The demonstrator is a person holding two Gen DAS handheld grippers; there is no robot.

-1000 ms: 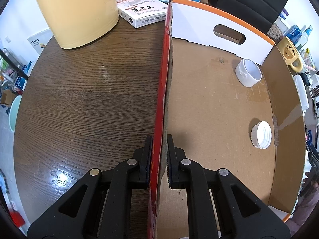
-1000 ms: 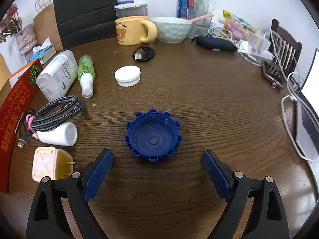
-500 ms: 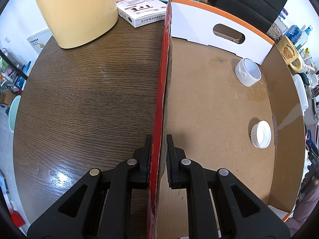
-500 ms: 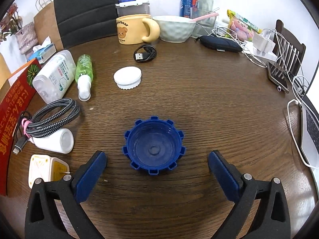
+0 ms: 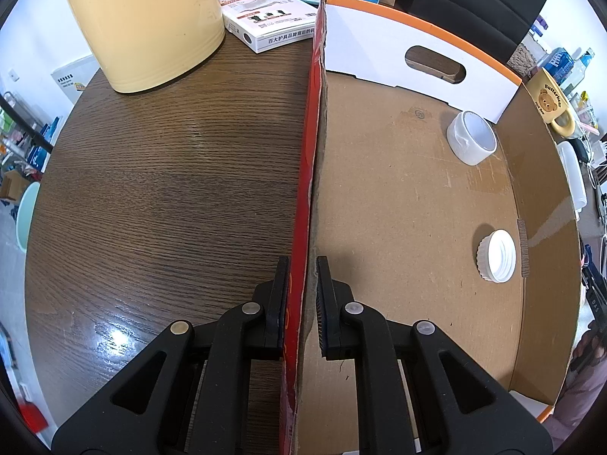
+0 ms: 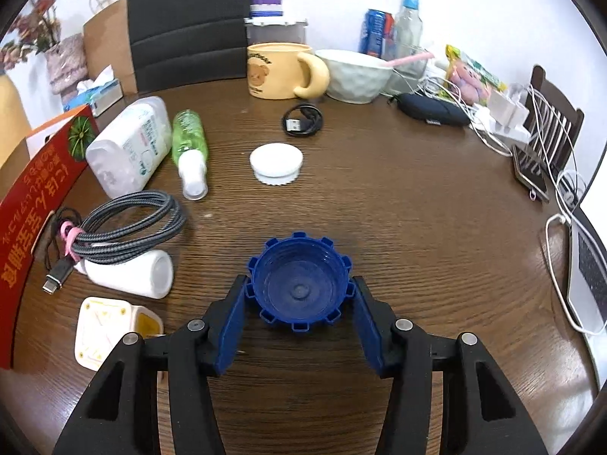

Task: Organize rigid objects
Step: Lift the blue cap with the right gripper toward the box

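right gripper [image 6: 299, 295] has its blue pads pressed to either side of the blue notched cap [image 6: 299, 284], which sits open side up on the brown wooden table [image 6: 417, 227]. just left of it lie a small white bottle [image 6: 129, 275] on its side under a coiled braided cable [image 6: 125, 227], and a cream square piece [image 6: 102, 328]. farther off rest a white lid [image 6: 276, 162], a green spray bottle [image 6: 189, 148] and a larger white bottle [image 6: 129, 144]. left gripper [image 5: 301, 299] is clamped narrowly on the red side wall of the cardboard box [image 5: 307, 189]; inside the box lie a white ribbed cap [image 5: 497, 256] and a white ring-shaped cup [image 5: 471, 142].
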